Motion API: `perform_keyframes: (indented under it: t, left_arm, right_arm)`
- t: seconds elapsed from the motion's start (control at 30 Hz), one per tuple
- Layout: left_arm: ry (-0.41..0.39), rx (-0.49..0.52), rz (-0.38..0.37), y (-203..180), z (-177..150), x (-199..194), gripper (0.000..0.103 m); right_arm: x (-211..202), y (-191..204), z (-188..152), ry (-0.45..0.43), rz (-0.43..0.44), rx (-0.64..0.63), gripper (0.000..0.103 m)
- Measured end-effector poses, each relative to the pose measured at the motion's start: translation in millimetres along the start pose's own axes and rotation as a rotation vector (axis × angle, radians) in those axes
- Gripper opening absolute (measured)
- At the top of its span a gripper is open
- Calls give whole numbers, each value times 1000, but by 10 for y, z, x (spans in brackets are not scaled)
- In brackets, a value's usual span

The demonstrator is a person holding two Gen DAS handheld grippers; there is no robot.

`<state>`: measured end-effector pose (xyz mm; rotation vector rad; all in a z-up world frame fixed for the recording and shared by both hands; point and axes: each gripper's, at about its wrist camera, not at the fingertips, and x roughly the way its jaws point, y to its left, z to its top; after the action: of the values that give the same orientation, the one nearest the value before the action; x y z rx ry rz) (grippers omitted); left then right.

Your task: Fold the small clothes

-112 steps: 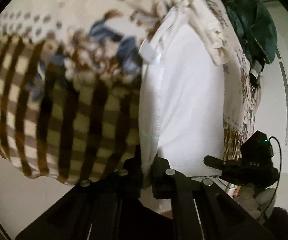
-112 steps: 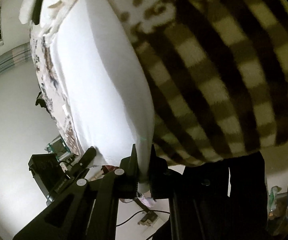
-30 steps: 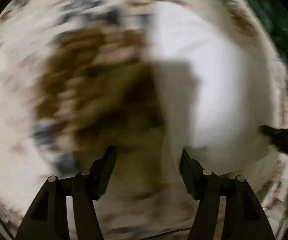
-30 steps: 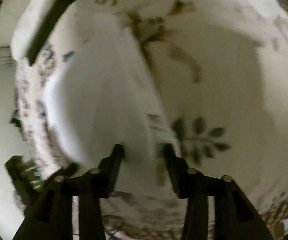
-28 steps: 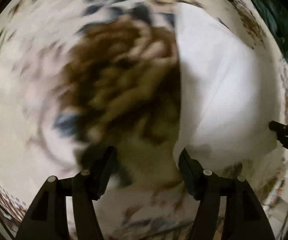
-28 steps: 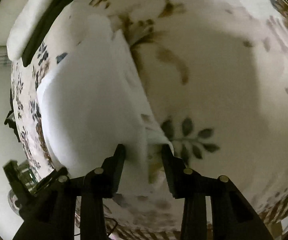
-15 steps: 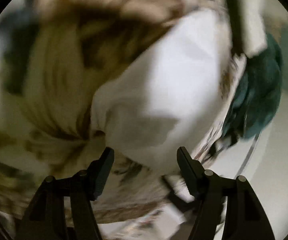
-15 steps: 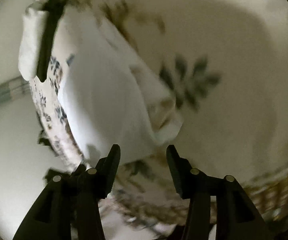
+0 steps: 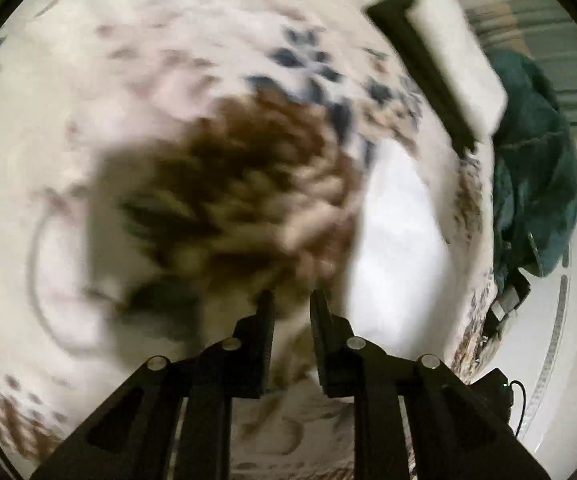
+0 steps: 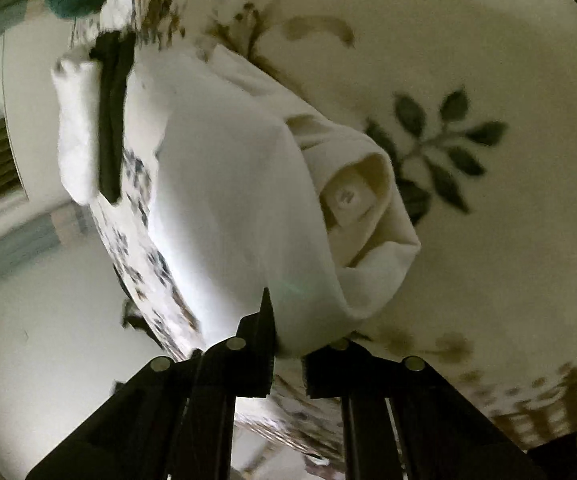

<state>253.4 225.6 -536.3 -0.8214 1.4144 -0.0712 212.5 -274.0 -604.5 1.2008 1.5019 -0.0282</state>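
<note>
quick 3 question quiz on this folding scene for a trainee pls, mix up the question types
1. True or false: the white garment lies spread out in a single flat layer on the flowered bedspread.
2. In the left wrist view, what colour is the bundle of cloth at the far right edge of the bed? A) red B) teal C) yellow
3. Fill in: the right tongs pinch the near edge of the ____ garment.

Key: 1 false, it is folded over, with a label showing inside the fold. 2 B. 3 white.
</note>
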Motion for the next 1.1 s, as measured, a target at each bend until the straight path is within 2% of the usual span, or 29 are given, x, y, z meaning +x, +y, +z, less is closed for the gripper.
perform_keyframes:
  t: [0.03, 0.07, 0.1, 0.13, 0.2, 0.3, 0.37, 0.4, 0.43, 0.47, 0.5, 0.53, 0.57, 0.67, 0.77, 0.8, 0.83, 0.87, 0.9, 0.97, 1.1]
  left_arm:
    - [25, -33, -22, 58, 19, 18, 21]
    - [52, -62, -37, 120, 16, 77, 34]
    - [71, -73, -50, 165, -22, 111, 49]
    - [81, -75, -70, 152, -58, 155, 55]
    - [92, -47, -84, -81, -243, 315, 58]
    - [97, 45, -64, -441, -372, 387, 58]
    - [76, 96, -49, -562, -444, 389, 53]
    - [57, 121, -45, -606, -453, 380, 26]
    - [52, 157, -42, -678, -458, 395, 10]
    - [59, 179, -38, -741, -452, 422, 8]
    - [60, 197, -38, -779, -435, 428, 8]
    - [57, 208, -42, -815, -413, 412, 8]
    - [60, 214, -39, -807, -397, 397, 9]
    - [52, 191, -42, -730, -300, 342, 14]
    - [66, 129, -58, -607, -222, 323, 27]
    - [63, 114, -56, -573, -196, 297, 38]
    - [65, 100, -53, -559, -158, 281, 44]
    - [60, 91, -61, -558, -119, 261, 49]
    - [42, 81, -78, -571, -49, 241, 49]
    - [27, 82, -107, -649, 130, 300, 51]
    - [70, 170, -107, -1005, 486, 734, 49]
  right_arm:
    - [-38, -11, 16, 11, -41, -25, 23]
    - [-70, -13, 16, 19, -91, -54, 45]
    - [-167, 10, 9, 0, -160, -99, 53]
    - [-256, 33, 12, -28, -186, -125, 55]
    - [-508, 99, 19, -106, -242, -182, 55]
    - [-689, 231, 158, -160, -215, -210, 55]
    - [-638, 357, 325, -146, -194, -225, 55]
    - [-570, 435, 415, -143, -184, -244, 55]
    - [-513, 463, 479, -140, -187, -256, 55]
    - [-489, 458, 552, -138, -181, -263, 55]
    - [-375, 524, 639, -140, -156, -271, 52]
    - [-365, 555, 693, -166, -148, -281, 17]
    - [-376, 603, 698, -199, -170, -282, 2]
    - [-567, 720, 621, -315, -204, -291, 2]
    - [-535, 648, 665, -276, -221, -271, 2]
    - [-504, 630, 671, -257, -228, -261, 2]
    - [-502, 604, 691, -240, -225, -254, 5]
    - [-471, 606, 714, -222, -216, -248, 13]
    - [-485, 608, 743, -218, -195, -243, 19]
    - [-549, 642, 833, -244, -142, -240, 51]
    - [-400, 774, 1145, -220, -110, -223, 52]
